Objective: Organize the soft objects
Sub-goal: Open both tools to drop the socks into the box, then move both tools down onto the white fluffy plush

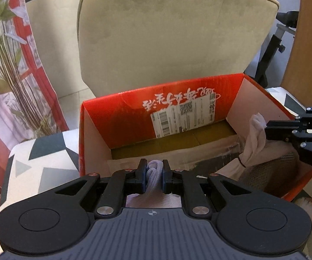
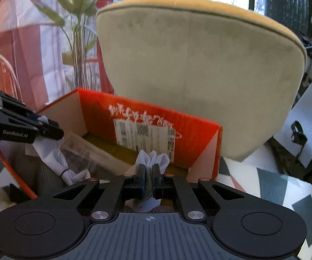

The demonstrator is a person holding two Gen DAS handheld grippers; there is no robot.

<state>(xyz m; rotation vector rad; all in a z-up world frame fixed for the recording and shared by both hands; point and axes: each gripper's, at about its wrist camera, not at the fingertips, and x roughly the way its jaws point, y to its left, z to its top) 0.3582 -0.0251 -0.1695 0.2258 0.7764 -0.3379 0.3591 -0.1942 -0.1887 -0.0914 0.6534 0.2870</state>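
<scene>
Left gripper (image 1: 153,176) clamped on white sock bundle (image 1: 154,173); right gripper (image 2: 148,178) clamped on second white sock (image 2: 152,158). Both hang above open orange box (image 1: 117,108), box interior directly ahead and below. Right one nearer far wall.

A white sock (image 1: 154,171) is pinched between black jaws, bunched and wrinkled, hanging over the near edge of an open red cardboard box (image 1: 134,106). A second white sock (image 1: 254,138), tied with a dark band, droops from other jaws over the box's right side.
</scene>
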